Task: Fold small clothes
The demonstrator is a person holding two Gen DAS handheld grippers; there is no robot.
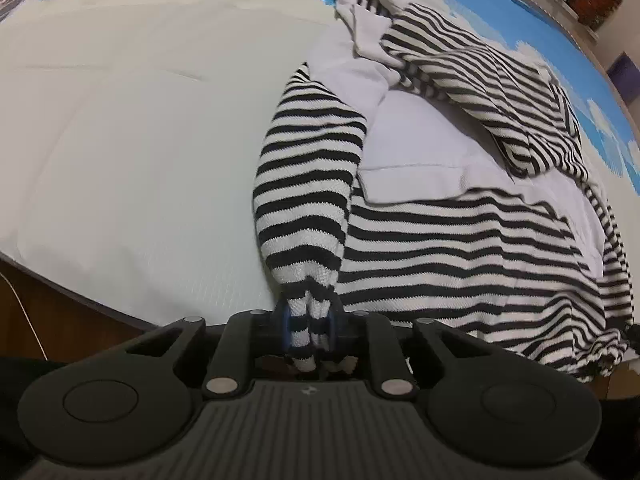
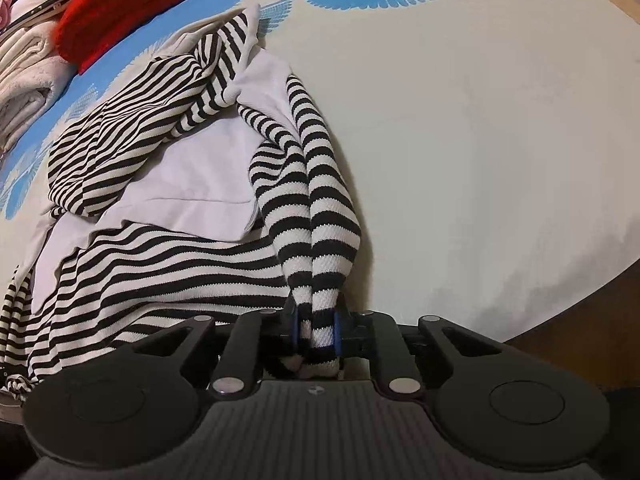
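A black-and-white striped top (image 1: 460,248) with plain white panels lies crumpled on a bed covered by a pale sheet (image 1: 132,152) printed with blue fan-shaped patterns along the far edge. The garment sits toward the near edge of the bed, its body bunched and partly folded over itself.

The left tongs (image 1: 309,334) are pinching the narrow end of a striped sleeve (image 1: 308,184), the cloth gathered tight between the blue-padded fingers (image 1: 285,330). That sleeve runs away from the tongs along the left side of the garment's body, lying on the sheet.

The right tongs (image 2: 317,330) are likewise clamped on a striped sleeve end (image 2: 320,320), the fabric squeezed between the blue pads (image 2: 338,330). From there the twisted sleeve (image 2: 316,184) stretches away along the right side of the top, toward its white panel (image 2: 192,184).

In the right wrist view, a red knitted item (image 2: 132,0) and a stack of folded pale cloth (image 2: 28,72) rest at the far left of the bed, well apart from the striped top.
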